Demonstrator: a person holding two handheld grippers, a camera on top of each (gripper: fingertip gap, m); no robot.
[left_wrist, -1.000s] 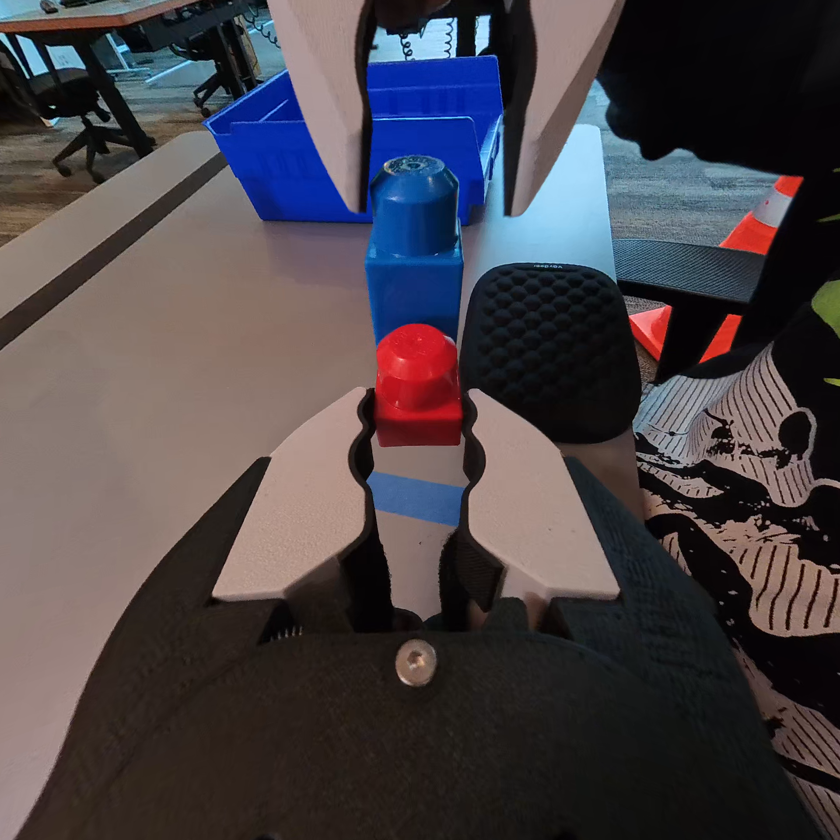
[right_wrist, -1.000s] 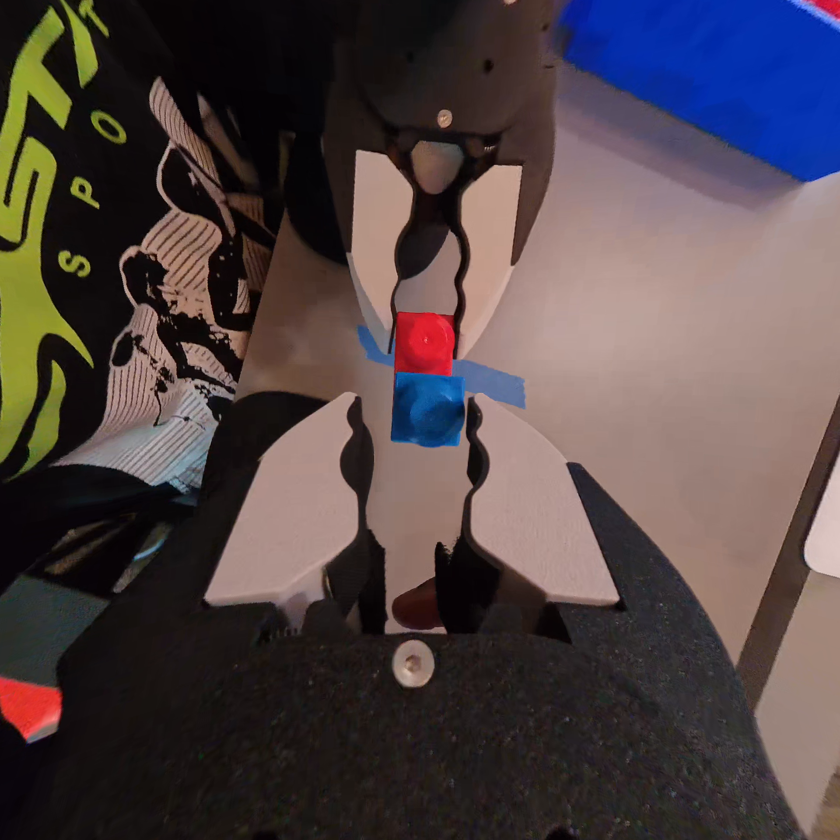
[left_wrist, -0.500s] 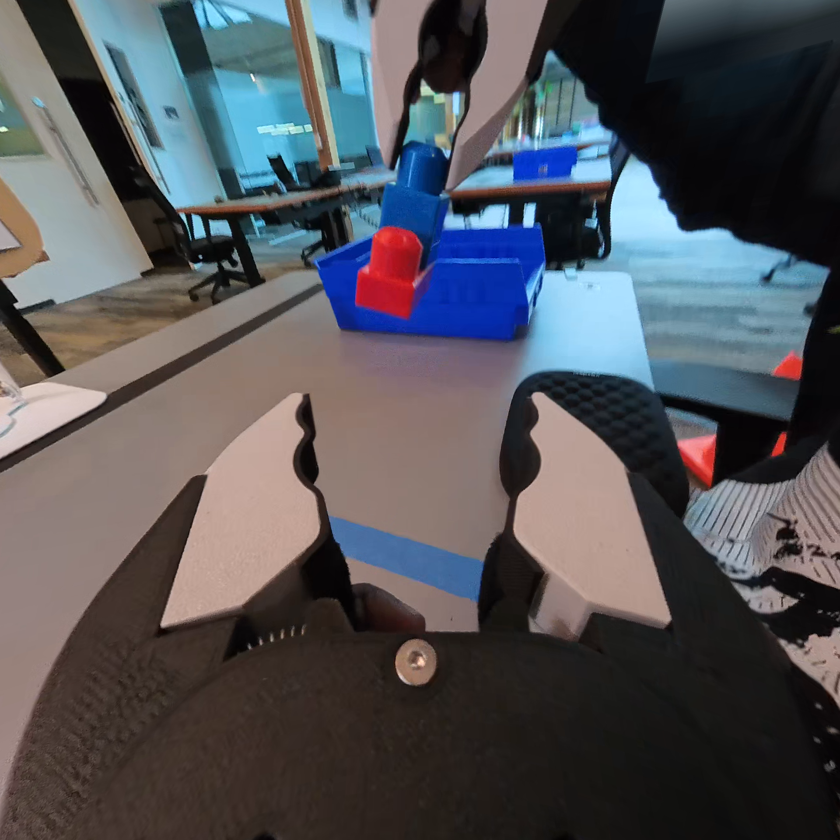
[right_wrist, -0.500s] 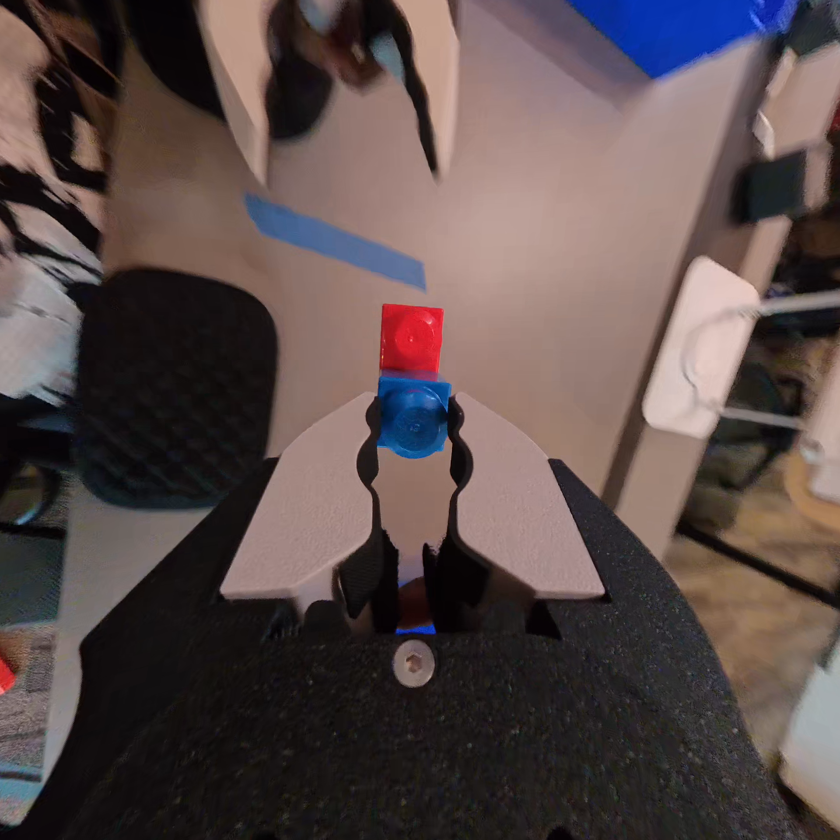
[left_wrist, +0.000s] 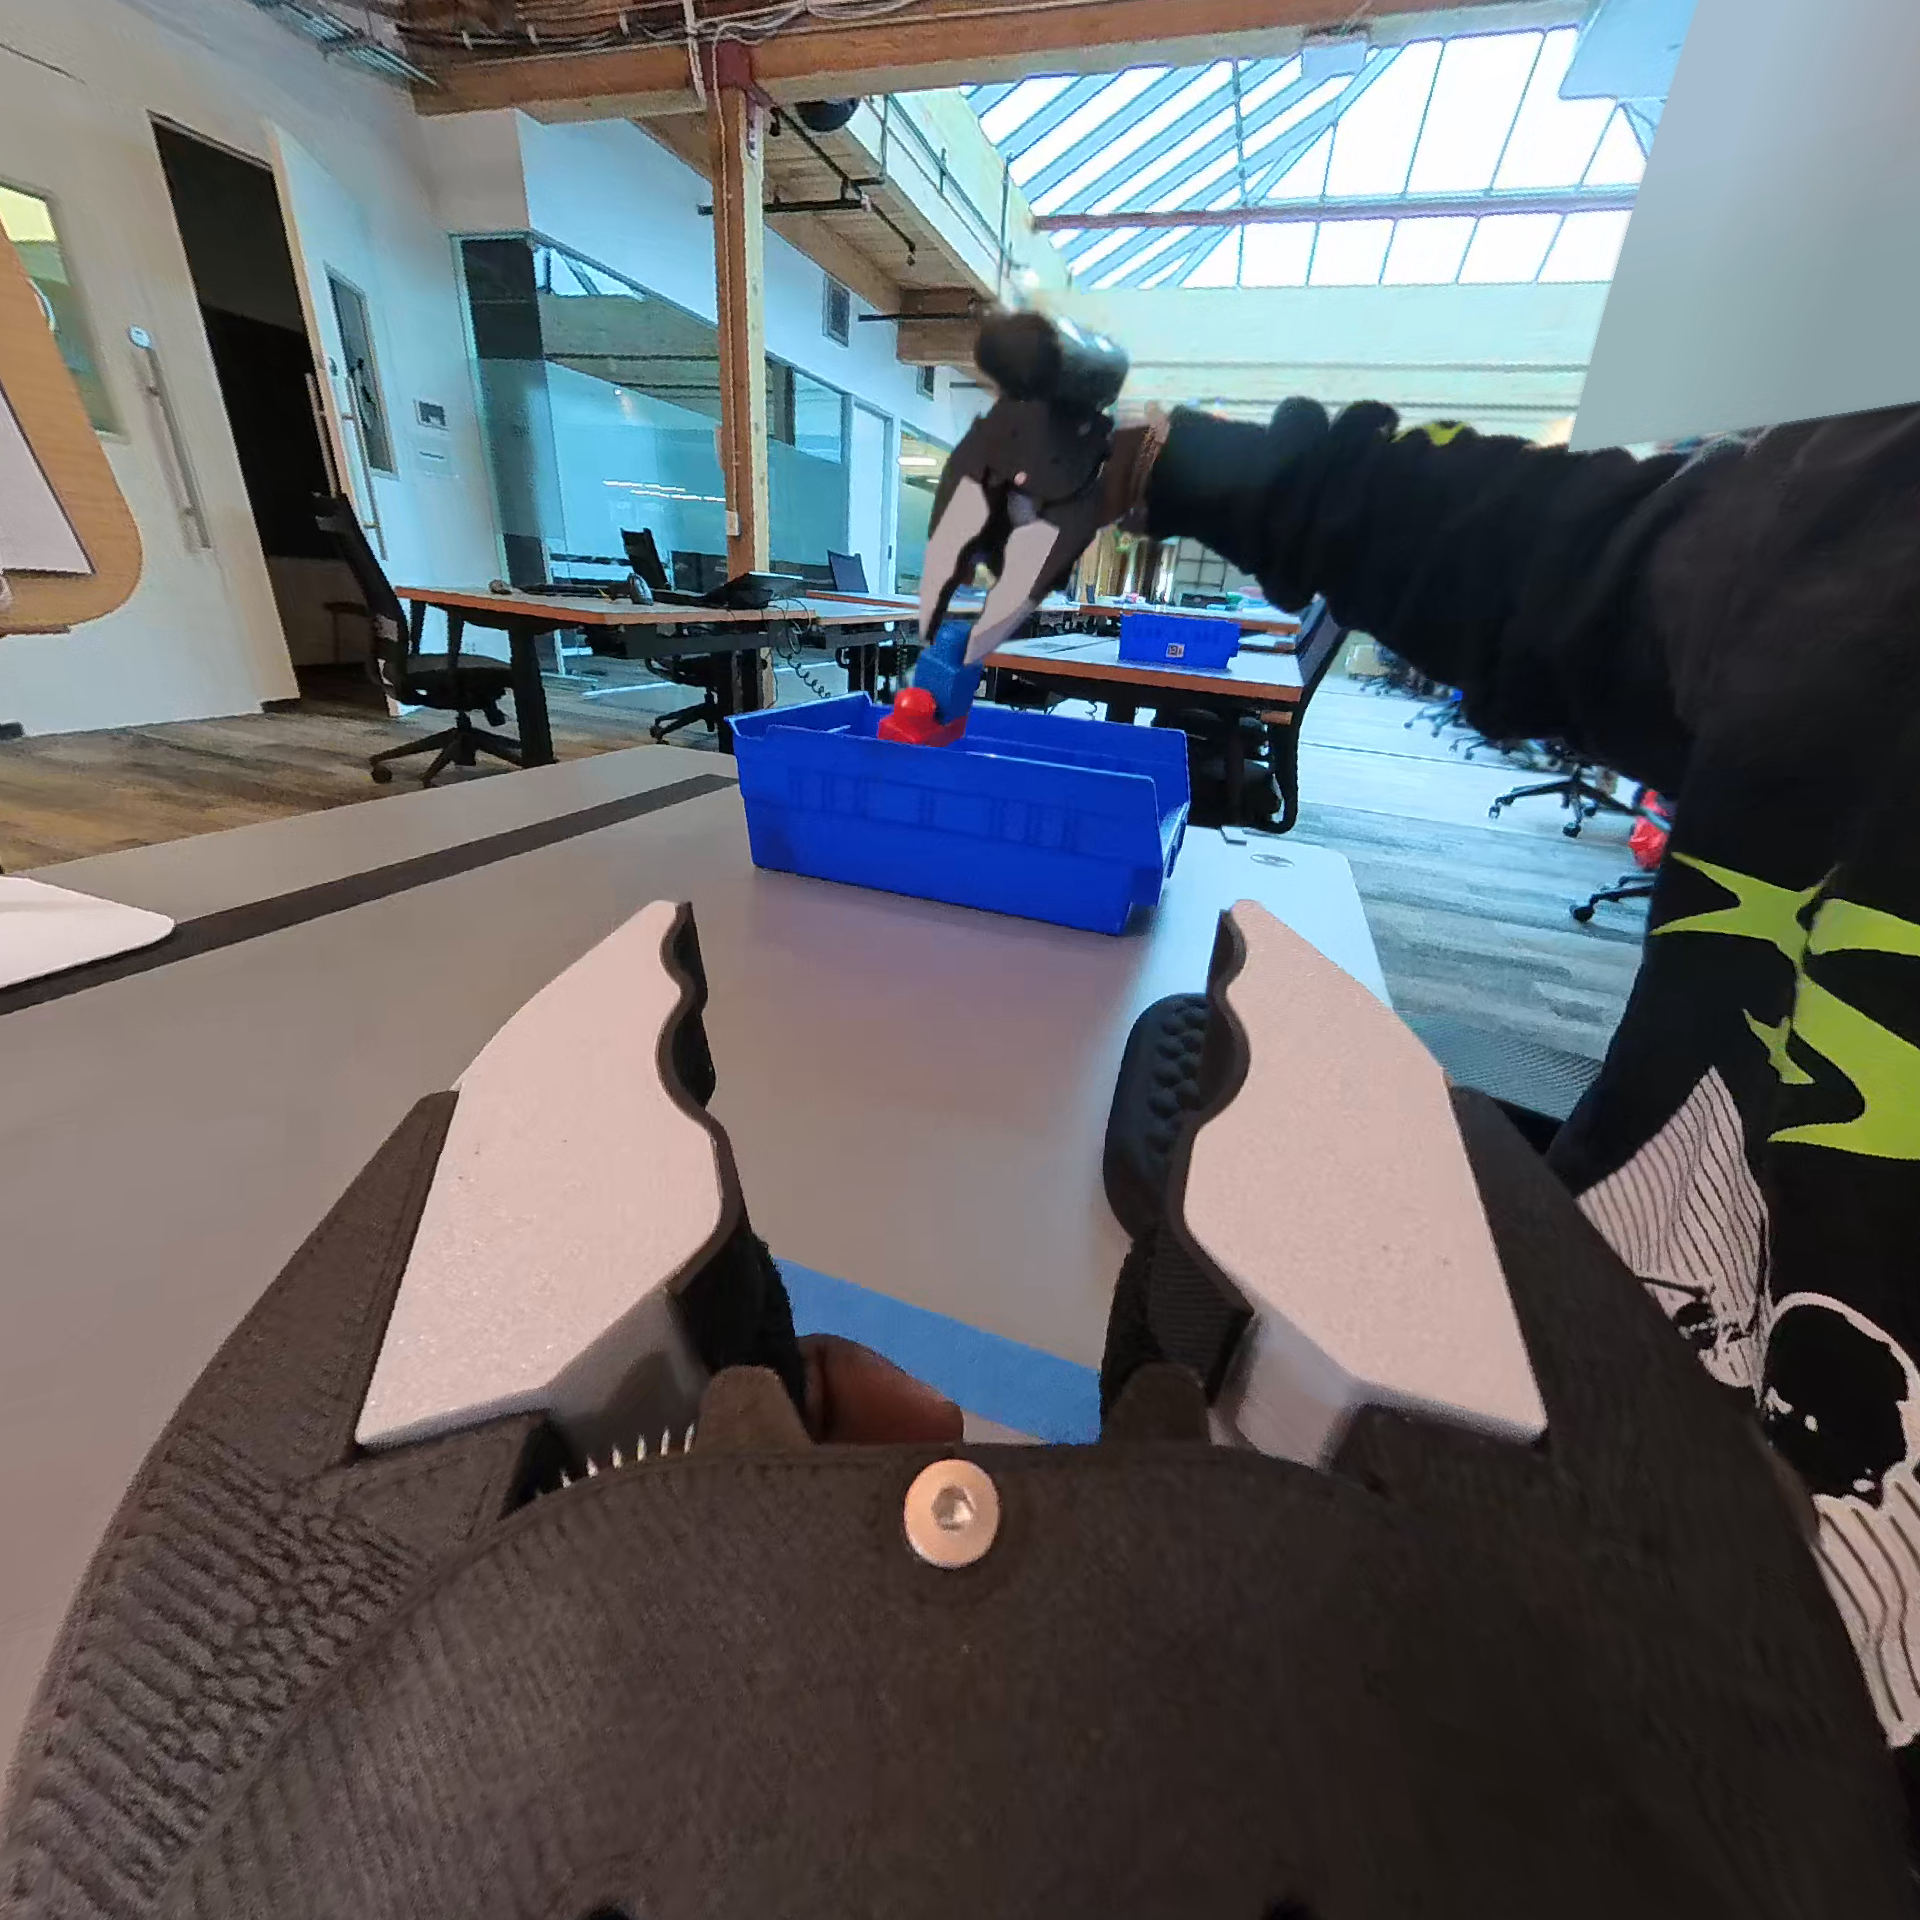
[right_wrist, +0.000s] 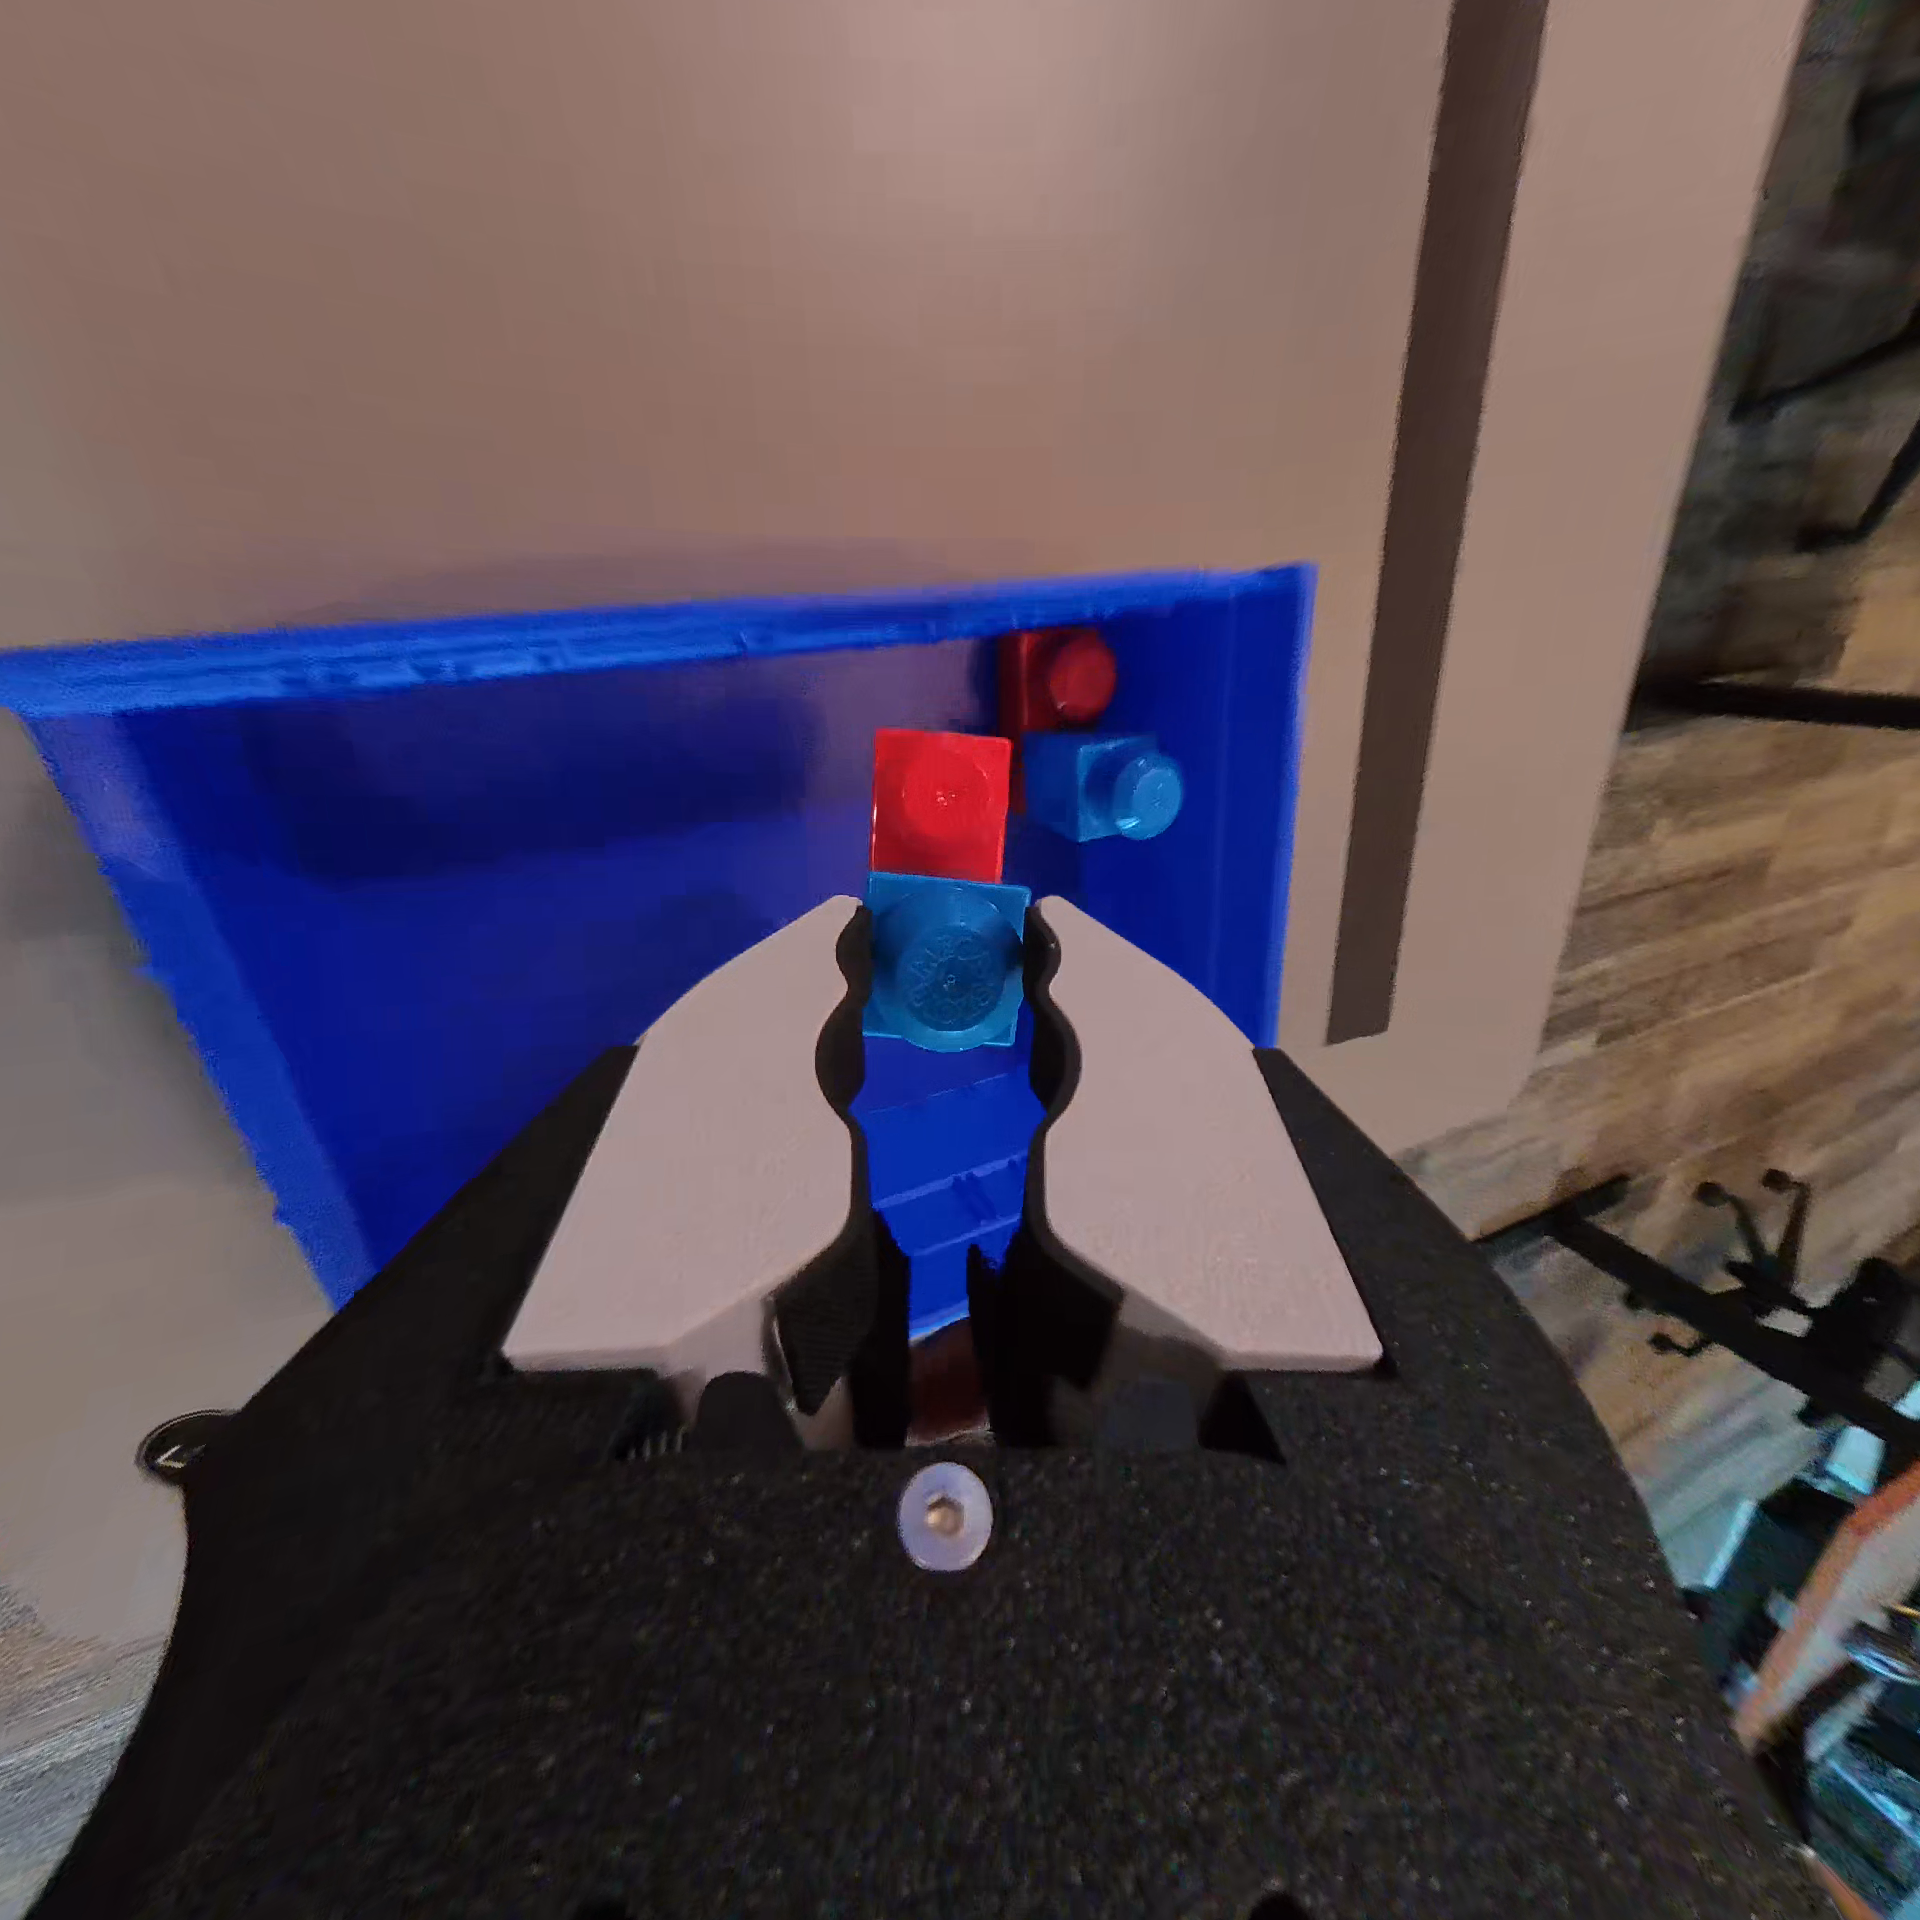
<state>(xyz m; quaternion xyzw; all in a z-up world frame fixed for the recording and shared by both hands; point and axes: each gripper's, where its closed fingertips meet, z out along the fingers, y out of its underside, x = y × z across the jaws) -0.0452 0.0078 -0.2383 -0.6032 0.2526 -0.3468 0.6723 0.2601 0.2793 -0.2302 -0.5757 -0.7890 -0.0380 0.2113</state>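
My right gripper (right_wrist: 943, 914) is shut on a blue block (right_wrist: 943, 966), and a red block (right_wrist: 940, 800) is joined to that block's far side. It holds the pair over the blue bin (right_wrist: 416, 935). In the left wrist view the right gripper (left_wrist: 961, 634) holds the blue block (left_wrist: 948, 670) and the red block (left_wrist: 914, 717) just above the bin (left_wrist: 956, 831). Another red block (right_wrist: 1060, 681) and another blue block (right_wrist: 1101, 784) lie in the bin's corner. My left gripper (left_wrist: 951, 925) is open and empty above the grey table (left_wrist: 312, 1039), well short of the bin.
A strip of blue tape (left_wrist: 935, 1340) lies on the table under my left gripper. A black chair pad (left_wrist: 1158, 1091) sits at the table's right edge beside a person's dark sleeve (left_wrist: 1455, 540). A white object (left_wrist: 62, 925) lies at the left. Desks and office chairs stand behind.
My left gripper let go of the red block and opened wide. My right gripper closed on the blue block, lifted the joined pair off the table and carried it over the bin.
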